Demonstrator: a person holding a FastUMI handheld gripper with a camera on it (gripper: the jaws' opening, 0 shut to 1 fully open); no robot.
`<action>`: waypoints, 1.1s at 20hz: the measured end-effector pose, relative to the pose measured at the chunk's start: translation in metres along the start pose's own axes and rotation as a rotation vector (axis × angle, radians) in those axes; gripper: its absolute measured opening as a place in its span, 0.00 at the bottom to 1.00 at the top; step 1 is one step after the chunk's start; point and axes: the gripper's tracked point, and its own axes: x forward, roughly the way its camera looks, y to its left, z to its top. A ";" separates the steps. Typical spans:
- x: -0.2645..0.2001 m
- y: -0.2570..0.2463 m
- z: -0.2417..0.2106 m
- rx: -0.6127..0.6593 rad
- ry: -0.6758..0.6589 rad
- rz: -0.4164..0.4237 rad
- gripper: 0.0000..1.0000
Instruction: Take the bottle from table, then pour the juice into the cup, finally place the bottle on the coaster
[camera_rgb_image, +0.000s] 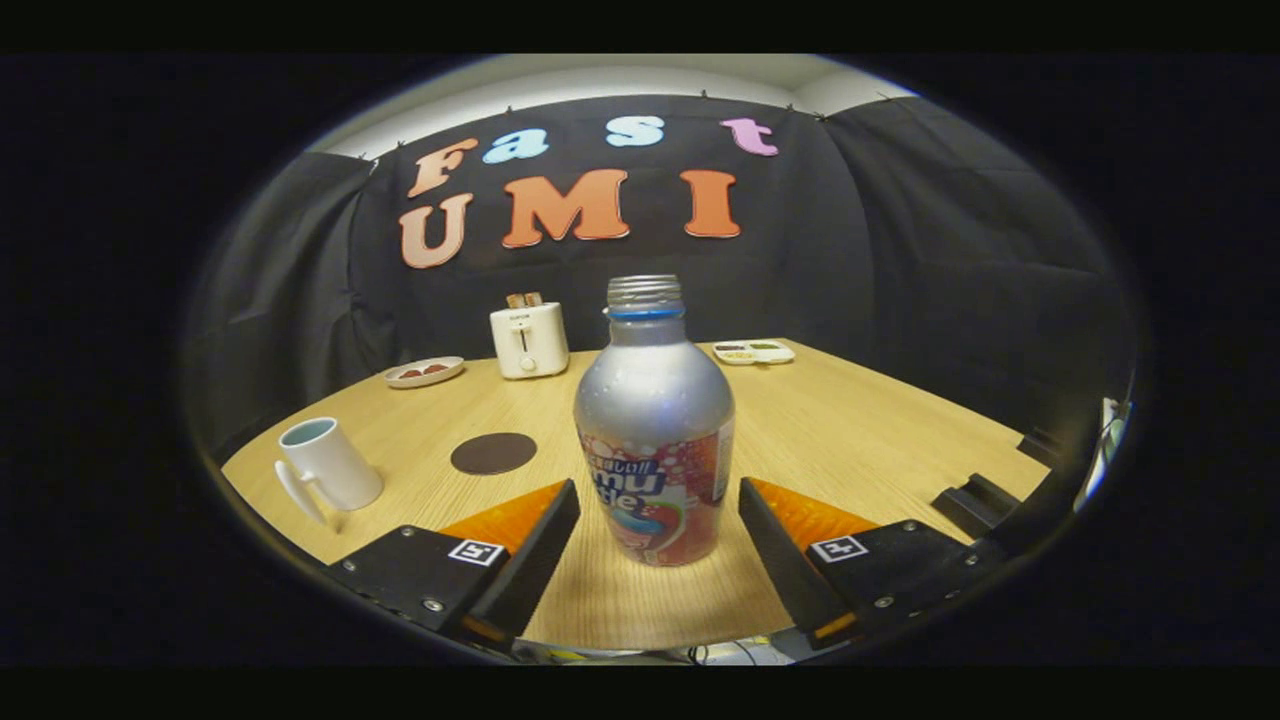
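Tool (658, 510) open around one bottle (655, 430)

Staged recording booth, not a real kitchen: black cloth wall (900, 250) behind wooden worktop (850, 430), toaster (529, 340) and snack plates (424, 372) upper centre of frame.

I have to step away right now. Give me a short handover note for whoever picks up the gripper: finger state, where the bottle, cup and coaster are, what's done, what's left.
Gripper: open, one finger on each side of the bottle, neither touching it.
Bottle: upright on the table, cap off, between the fingers.
Cup: white mug, upright, off to the left beyond the fingers, handle towards the gripper.
Coaster: dark round disc, bare, between the cup and the bottle.
Done: approach lined up on the bottle.
Left: close on the bottle, lift, pour into the cup, set the bottle on the coaster.
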 end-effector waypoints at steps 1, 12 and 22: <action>0.002 -0.001 0.000 -0.007 0.003 -0.010 0.91; 0.001 0.026 0.023 -0.152 -0.020 0.013 0.77; -0.004 0.075 0.055 -0.509 -0.113 0.011 0.77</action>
